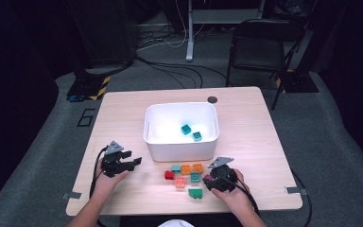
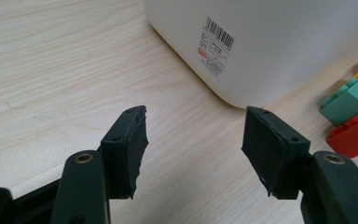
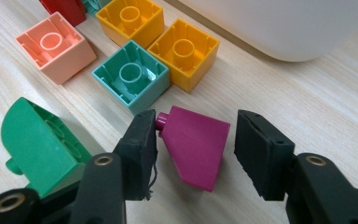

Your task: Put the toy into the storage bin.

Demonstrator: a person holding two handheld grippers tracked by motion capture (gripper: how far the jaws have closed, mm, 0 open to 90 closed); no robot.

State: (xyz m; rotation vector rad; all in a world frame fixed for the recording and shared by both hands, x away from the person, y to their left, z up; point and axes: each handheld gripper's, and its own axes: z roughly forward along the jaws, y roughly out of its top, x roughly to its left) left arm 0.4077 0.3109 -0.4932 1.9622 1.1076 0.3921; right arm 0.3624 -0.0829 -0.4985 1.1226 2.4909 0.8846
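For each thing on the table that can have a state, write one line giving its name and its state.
White bin: upright, open-topped, two teal bricks inside.
Magenta brick: tipped on its side on the table, between the right gripper's jaws, not clamped.
Right gripper: open.
Left gripper: open, holding nothing.
Teal, orange and pink bricks: lying hollow side up.
Green brick: on its side.

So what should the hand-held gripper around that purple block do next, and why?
Probably close. The right hand-held gripper has the magenta block between its jaws, one pad touching the stud, the other apart from it. Two blocks already lie in the white bin, so gripping likely comes first.
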